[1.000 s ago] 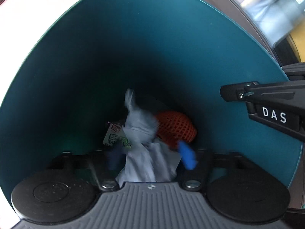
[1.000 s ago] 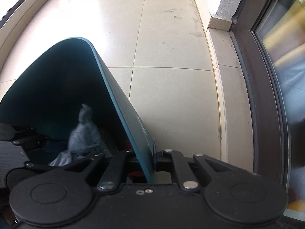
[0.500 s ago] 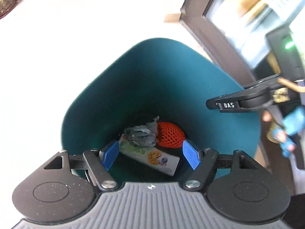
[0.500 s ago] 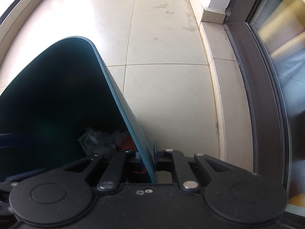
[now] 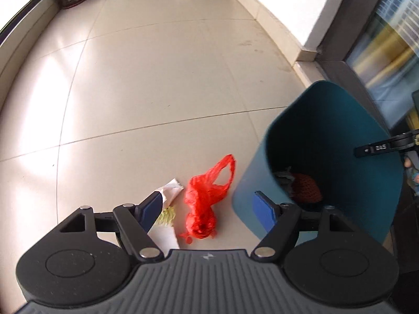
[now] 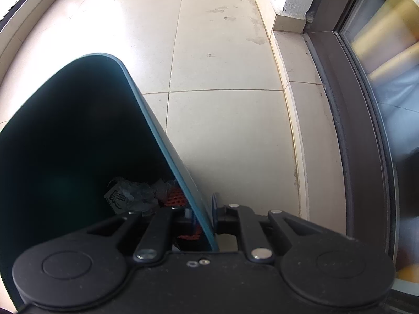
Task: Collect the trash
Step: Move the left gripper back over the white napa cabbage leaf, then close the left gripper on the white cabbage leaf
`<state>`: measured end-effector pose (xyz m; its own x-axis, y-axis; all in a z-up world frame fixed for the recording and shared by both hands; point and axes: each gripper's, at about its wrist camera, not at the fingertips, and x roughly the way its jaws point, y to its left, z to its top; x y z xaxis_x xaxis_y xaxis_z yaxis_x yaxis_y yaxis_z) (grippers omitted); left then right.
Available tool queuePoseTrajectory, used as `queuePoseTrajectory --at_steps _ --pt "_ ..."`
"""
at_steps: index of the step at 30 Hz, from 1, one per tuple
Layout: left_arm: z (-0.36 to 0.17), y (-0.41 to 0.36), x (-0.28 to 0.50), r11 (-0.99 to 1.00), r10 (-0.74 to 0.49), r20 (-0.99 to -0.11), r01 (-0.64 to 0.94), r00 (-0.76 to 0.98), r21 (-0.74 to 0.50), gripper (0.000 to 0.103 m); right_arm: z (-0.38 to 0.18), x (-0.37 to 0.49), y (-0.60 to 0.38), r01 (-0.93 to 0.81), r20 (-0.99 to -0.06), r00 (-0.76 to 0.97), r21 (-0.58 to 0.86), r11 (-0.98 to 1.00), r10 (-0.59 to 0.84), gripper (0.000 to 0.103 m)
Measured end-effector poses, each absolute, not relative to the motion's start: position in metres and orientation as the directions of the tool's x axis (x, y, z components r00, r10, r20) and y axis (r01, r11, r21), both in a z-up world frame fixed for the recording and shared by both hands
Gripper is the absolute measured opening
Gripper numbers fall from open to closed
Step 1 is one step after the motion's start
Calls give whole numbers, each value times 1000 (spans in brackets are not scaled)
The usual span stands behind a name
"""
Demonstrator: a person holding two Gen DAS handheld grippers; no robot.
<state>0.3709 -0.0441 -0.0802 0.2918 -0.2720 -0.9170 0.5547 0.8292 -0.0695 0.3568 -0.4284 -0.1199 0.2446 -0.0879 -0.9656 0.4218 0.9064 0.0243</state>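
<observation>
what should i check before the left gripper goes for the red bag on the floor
1. Left gripper open and empty: ok.
2. Red plastic bag lies on the floor, clear of the teal bin: ok.
3. White wrapper lies right beside the bag, could get caught too: not ok.
4. Right gripper clamped on the bin wall: ok.
5. Room left in the bin above the trash inside: ok.

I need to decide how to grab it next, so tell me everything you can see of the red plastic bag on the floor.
The red plastic bag is thin, glossy and crumpled, bunched into a lump at its near end with a small knotted tail. One handle loop stands open at its far end, toward the teal bin. It lies on the tiled floor, between the bin and a white wrapper, close to both; contact is unclear. The left gripper hovers open above, not touching it.
</observation>
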Motion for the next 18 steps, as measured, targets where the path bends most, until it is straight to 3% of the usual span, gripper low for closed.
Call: queuePoseTrajectory --at_steps 9,18 --pt "-150 7 376 867 -35 -920 470 390 167 75 -125 354 -423 398 -967 223 -25 917 -123 13" --pt "-263 38 398 915 -12 -970 394 243 87 75 -124 353 -415 362 -964 218 -67 930 -155 13"
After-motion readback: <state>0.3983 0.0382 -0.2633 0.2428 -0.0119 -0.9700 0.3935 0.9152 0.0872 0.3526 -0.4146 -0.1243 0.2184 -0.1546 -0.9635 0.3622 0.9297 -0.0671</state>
